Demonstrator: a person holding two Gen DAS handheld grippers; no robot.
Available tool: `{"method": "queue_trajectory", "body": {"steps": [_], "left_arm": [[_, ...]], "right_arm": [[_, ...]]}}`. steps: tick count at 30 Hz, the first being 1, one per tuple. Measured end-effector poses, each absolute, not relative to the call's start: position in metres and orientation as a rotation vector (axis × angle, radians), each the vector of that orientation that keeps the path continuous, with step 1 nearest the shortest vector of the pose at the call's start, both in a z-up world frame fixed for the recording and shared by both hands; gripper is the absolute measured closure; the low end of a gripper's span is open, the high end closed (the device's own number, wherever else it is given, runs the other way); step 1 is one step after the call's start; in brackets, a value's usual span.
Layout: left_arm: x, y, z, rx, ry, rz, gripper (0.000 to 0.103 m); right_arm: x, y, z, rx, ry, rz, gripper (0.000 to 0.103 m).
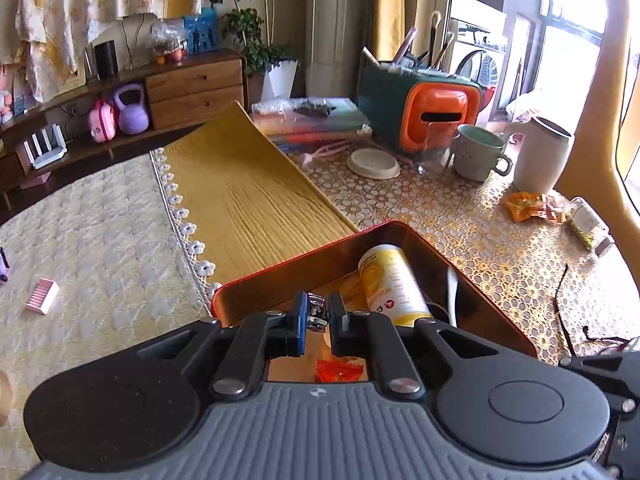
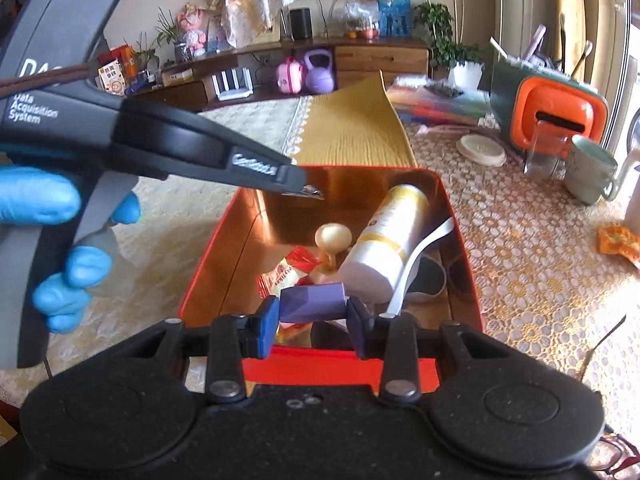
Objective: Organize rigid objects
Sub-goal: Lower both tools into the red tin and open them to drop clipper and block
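Two items were mid-delivery over the red tin (image 2: 460,216), which already held several things.

Left claw (image 1: 318,314) was pressed together on a small metal nail clipper (image 1: 318,312), hanging over the tin's near-left corner; in the right wrist view the clipper's tip (image 2: 314,192) showed just beyond that claw. Right claw (image 2: 312,320) was pinching a purple wrapped block (image 2: 312,300) between its pads, over the tin's near edge. Ahead of both claws, inside the tin, lay a yellow-and-white bottle (image 2: 390,236), a white spoon (image 2: 416,260), a gold knob-shaped piece (image 2: 333,238) and a red packet (image 2: 296,272). Judging from this, sorting was well along, with both held items not yet released. On the worktop (image 1: 460,216) beyond the left claw, an orange wrapper (image 1: 528,206) and a small jar (image 1: 590,222) lay loose, perhaps left to gather.
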State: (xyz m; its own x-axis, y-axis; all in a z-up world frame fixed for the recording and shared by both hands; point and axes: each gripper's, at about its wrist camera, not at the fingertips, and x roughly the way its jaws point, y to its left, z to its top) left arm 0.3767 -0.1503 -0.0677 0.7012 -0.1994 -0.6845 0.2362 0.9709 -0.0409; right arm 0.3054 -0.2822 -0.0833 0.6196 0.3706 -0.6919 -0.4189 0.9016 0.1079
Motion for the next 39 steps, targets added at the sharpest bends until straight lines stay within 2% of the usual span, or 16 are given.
{"method": "queue_trajectory", "body": {"steps": [18, 29, 39], "left_arm": [[0.399, -0.157, -0.108, 0.051, 0.891, -0.204, 0.092], [0.397, -0.153, -0.109, 0.025, 0.947, -0.229, 0.092], [0.371, -0.159, -0.094, 0.058, 0.912, -0.273, 0.092]], "right_arm": [[0.321, -0.278, -0.099, -0.040, 0.832, 0.454, 0.065], [0.313, -0.277, -0.093, -0.036, 0.813, 0.451, 0.064], [0.301, -0.279, -0.084, -0.040, 0.791, 0.430, 0.062]]}}
